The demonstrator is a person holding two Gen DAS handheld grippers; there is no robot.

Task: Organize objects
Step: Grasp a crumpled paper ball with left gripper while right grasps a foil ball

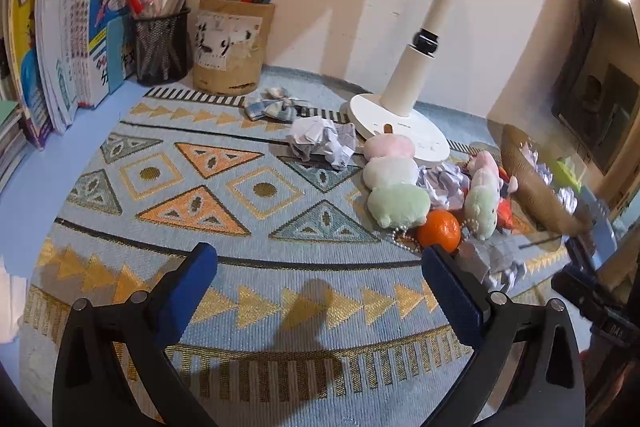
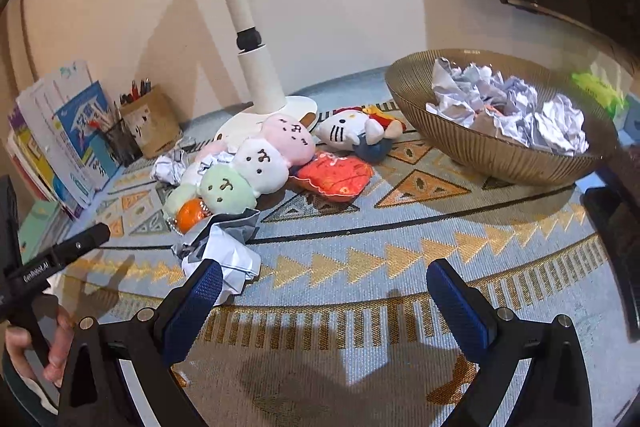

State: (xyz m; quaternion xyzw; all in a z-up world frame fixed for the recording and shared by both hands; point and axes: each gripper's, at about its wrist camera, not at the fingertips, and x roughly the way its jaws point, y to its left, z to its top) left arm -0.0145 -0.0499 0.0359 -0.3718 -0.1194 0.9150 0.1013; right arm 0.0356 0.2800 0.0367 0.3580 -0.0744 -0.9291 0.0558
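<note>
Blue-padded left gripper (image 1: 320,269) stands spread wide at the bottom of the left wrist view, with only bare light-blue woven mat with orange triangles (image 1: 224,187) between its pads. The mat is free across the middle and left; books (image 1: 60,39) close the upper left edge. A small orange mandarin (image 1: 439,229) lies just beyond the right pad.

In the right wrist view the right gripper (image 2: 324,283) is also spread and holds nothing. A crumpled white paper ball (image 2: 224,259) lies at its left pad. The ribbed golden bowl (image 2: 496,151) with paper sits upper right.
</note>
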